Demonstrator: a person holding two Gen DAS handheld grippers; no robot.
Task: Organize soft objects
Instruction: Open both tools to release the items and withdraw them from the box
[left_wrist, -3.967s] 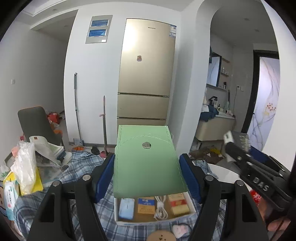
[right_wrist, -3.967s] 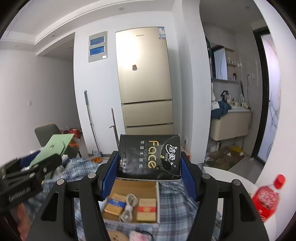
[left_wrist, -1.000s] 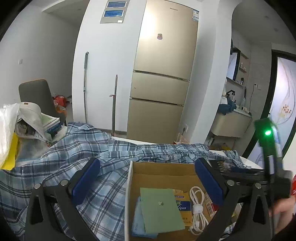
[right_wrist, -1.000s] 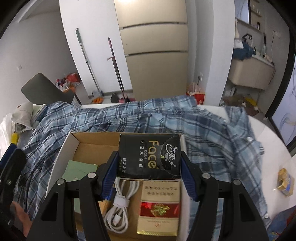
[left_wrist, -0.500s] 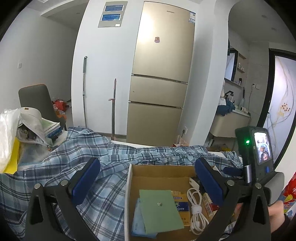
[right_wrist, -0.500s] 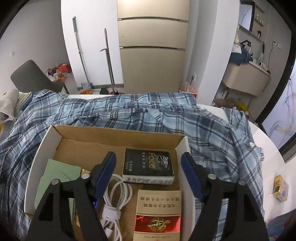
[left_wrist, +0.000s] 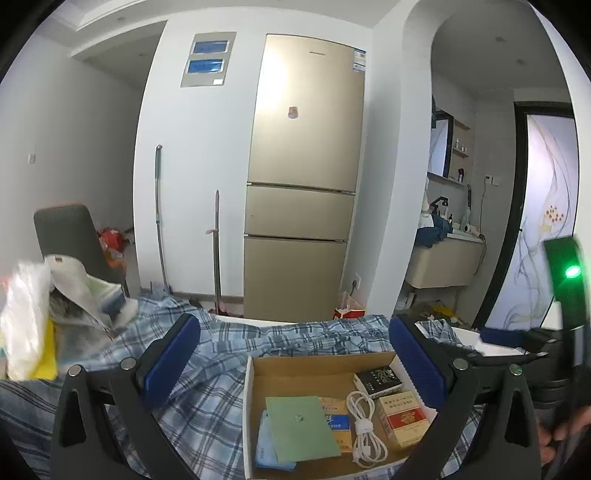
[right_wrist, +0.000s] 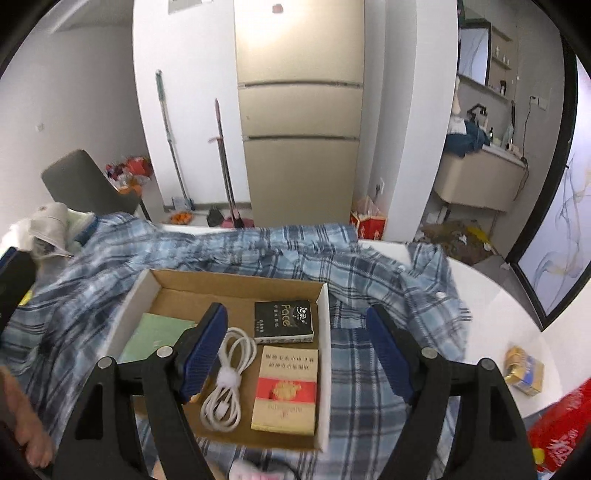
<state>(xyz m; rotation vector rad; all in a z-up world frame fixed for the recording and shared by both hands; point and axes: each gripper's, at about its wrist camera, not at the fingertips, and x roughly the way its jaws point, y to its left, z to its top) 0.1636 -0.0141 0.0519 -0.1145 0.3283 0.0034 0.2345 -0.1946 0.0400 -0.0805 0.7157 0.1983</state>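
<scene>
Black "Face" tissue pack lies flat in cardboard box, behind a red-and-gold carton and beside a white cable. Right gripper and left gripper: both spread wide, empty.

Matt cardboard box on soft plaid cloth; glossy black tissue pack.

Between my right tongs lies a brown cardboard box with white outer walls. In it: a black tissue pack with gold lettering, a gold-and-red carton, a white cable, and left of my blue pads a pale green pouch. Under the box spreads a blue-and-white plaid shirt. The worktop is white.
</scene>
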